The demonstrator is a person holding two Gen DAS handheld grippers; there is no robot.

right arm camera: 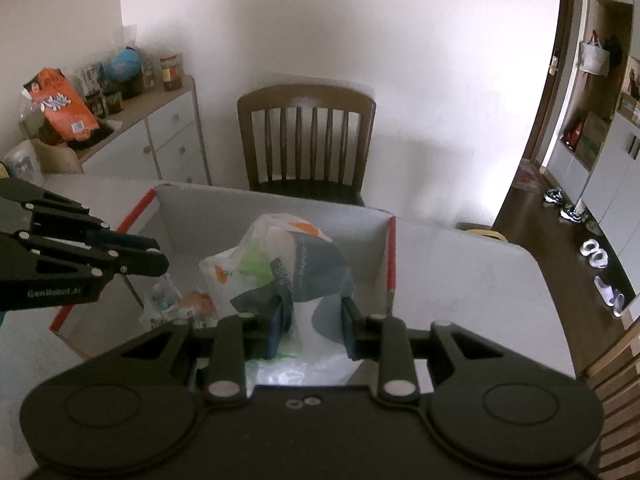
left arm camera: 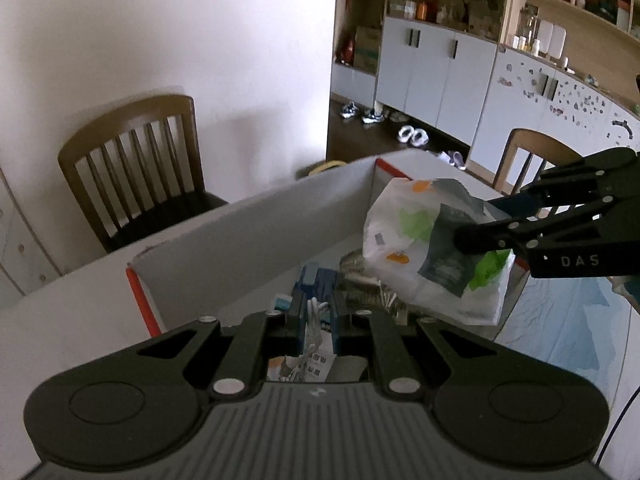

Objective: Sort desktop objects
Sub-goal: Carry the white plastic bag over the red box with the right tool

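Observation:
A white cardboard box with red edges stands open on the table, with packets and blue items lying inside. My left gripper hangs over its near side, shut on a thin white cord-like thing. From the right, my right gripper reaches in, shut on a plastic-wrapped paper pack printed in white, green, orange and dark teal. In the right wrist view the pack sits between the right gripper's fingers above the box. The left gripper enters from the left.
A wooden chair stands behind the table, another chair at its right end. A sideboard with an orange bag and jars is at the back left. A blue-patterned cloth lies right of the box.

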